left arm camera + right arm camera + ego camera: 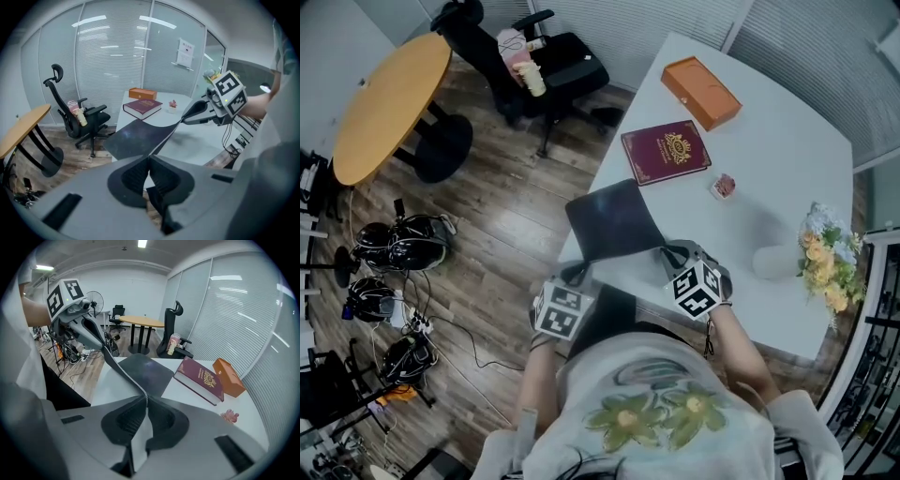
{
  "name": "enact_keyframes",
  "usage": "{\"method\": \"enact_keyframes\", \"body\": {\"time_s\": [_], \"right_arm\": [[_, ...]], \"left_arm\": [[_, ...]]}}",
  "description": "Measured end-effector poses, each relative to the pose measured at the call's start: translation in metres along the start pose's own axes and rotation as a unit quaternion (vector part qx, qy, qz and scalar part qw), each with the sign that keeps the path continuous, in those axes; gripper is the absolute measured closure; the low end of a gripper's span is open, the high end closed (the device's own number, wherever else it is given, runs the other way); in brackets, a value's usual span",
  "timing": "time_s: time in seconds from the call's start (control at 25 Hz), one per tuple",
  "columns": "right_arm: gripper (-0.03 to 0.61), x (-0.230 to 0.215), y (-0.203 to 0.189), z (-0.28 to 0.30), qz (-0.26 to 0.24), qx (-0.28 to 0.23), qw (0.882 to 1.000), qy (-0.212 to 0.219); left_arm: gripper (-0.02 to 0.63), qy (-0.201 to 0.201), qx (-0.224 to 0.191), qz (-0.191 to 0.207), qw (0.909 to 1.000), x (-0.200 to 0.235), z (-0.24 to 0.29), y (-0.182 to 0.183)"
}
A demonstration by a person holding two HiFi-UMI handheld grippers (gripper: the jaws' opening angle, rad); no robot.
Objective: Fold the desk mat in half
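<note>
Matt desk mat (614, 220), smooth table (773, 173)

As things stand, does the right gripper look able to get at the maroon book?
Probably not yet: the right gripper is shut on the desk mat's lifted edge. Nothing else stands between it and the book.

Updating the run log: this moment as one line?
left gripper: shut on desk mat | right gripper: shut on desk mat | near edge: raised off table
</note>
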State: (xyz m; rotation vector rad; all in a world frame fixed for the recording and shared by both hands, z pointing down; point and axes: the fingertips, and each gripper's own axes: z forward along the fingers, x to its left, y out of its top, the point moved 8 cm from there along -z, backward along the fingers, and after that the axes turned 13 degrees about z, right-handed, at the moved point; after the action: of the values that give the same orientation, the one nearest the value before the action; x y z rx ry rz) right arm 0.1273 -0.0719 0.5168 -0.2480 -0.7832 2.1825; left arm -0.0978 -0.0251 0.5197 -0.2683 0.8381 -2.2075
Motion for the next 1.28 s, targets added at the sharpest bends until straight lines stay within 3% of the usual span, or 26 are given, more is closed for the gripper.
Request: {"method": "enact_keyframes", "body": {"time_s": [0.44,0.68,1.28], "right_arm": [[0.549,-0.005,0.023,-0.019,0.035,-0.037,0.999,0.013],[0.549,-0.008,0.030,-0.025,0.083,-0.052,0.995,0.037],[0.549,-0.015,0.032,-0.048,0.088,-0.045,0.993,0.059]], "left_arm": [[0.600,0.019,-0.057,-0.035,0.9976,0.014,-0.025,0.009],[0.600,0.026,-0.080,-0.043,0.9955,0.017,-0.037,0.015],[0.600,0.002,-0.116,-0.067,0.9910,0.009,-0.057,0.027]]}}
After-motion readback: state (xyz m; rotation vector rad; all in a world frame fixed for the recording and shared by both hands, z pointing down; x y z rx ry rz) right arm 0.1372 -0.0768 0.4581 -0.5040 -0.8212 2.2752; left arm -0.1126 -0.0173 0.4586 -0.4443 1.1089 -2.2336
